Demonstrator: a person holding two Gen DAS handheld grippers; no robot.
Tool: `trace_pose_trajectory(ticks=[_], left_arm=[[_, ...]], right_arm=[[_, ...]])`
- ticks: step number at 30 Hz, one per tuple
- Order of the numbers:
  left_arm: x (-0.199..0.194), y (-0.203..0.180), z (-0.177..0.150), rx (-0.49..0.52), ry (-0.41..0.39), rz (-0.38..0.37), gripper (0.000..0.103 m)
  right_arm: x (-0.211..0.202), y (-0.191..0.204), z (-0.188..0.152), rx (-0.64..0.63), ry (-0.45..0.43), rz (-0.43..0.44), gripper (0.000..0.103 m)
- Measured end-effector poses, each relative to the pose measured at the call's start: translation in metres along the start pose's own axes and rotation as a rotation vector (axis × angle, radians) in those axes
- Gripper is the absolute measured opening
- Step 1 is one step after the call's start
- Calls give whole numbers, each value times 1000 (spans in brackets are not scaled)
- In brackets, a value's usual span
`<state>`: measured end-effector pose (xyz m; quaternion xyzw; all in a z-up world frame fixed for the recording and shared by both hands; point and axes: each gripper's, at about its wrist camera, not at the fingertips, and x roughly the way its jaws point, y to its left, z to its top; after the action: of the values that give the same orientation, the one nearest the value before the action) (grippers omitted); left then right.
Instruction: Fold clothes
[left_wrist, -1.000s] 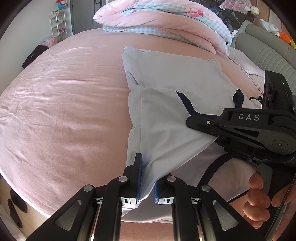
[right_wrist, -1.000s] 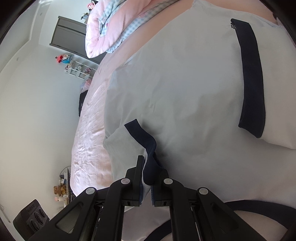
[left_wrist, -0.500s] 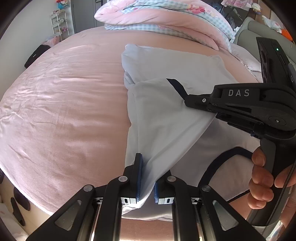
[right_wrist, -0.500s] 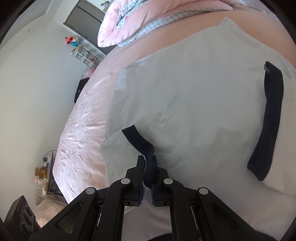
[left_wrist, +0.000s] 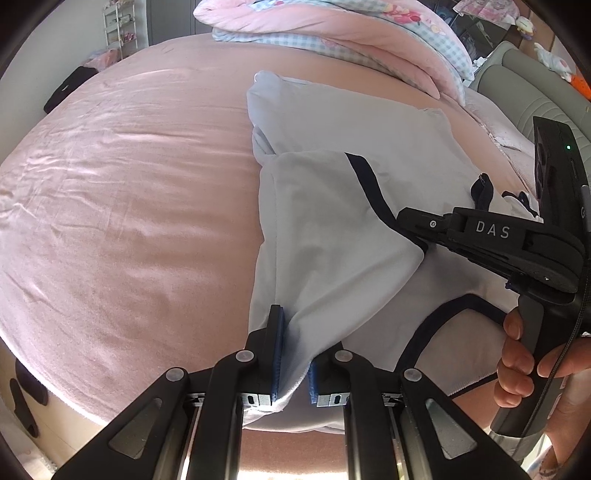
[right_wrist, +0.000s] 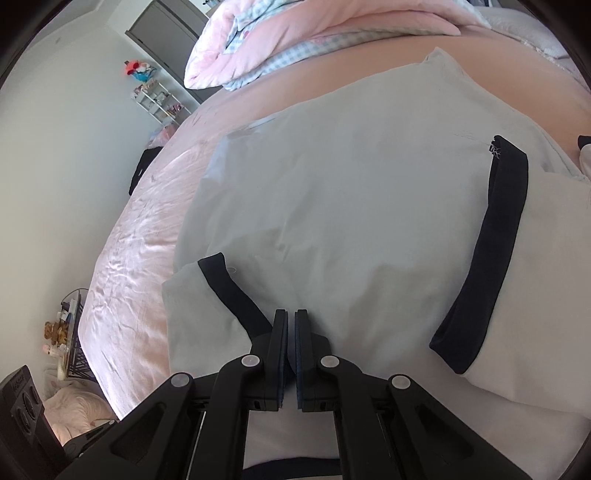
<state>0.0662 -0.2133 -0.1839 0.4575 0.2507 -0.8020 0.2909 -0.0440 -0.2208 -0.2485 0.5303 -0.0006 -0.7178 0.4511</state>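
A white shirt (left_wrist: 332, 229) with navy trim lies on the pink bed (left_wrist: 129, 184), its left side folded over toward the middle. My left gripper (left_wrist: 293, 332) is shut on the lifted lower edge of that flap. My right gripper (right_wrist: 290, 314) points down at the flap's sleeve, and its jaws are closing tight. The navy sleeve cuff (right_wrist: 229, 284) runs in under its left finger (right_wrist: 279, 332), so the pinch itself is hidden. In the left wrist view the right gripper (left_wrist: 402, 218) sits at the cuff, with cloth stretched between both grippers. The other sleeve's cuff (right_wrist: 495, 236) lies flat.
A folded pink and checked duvet (left_wrist: 332, 33) lies at the far end of the bed. A grey padded headboard (left_wrist: 524, 85) is at the right. A person's hand (left_wrist: 517, 362) holds the right gripper's handle. A shelf rack (left_wrist: 122, 26) stands by the far wall.
The right gripper has rolled, and its pads have drawn closer together. The navy cuff that stood up between the pads now lies along the left finger. The left gripper kept its hold.
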Motion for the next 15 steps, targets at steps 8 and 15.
trace_pose_trajectory(ticks=[8, 15], left_arm=[[-31, 10, 4, -11, 32, -142, 59], [-65, 24, 6, 5, -63, -101, 60]], right_arm=[[-13, 6, 7, 2, 52, 27, 4], [-49, -6, 1, 23, 54, 103, 6]])
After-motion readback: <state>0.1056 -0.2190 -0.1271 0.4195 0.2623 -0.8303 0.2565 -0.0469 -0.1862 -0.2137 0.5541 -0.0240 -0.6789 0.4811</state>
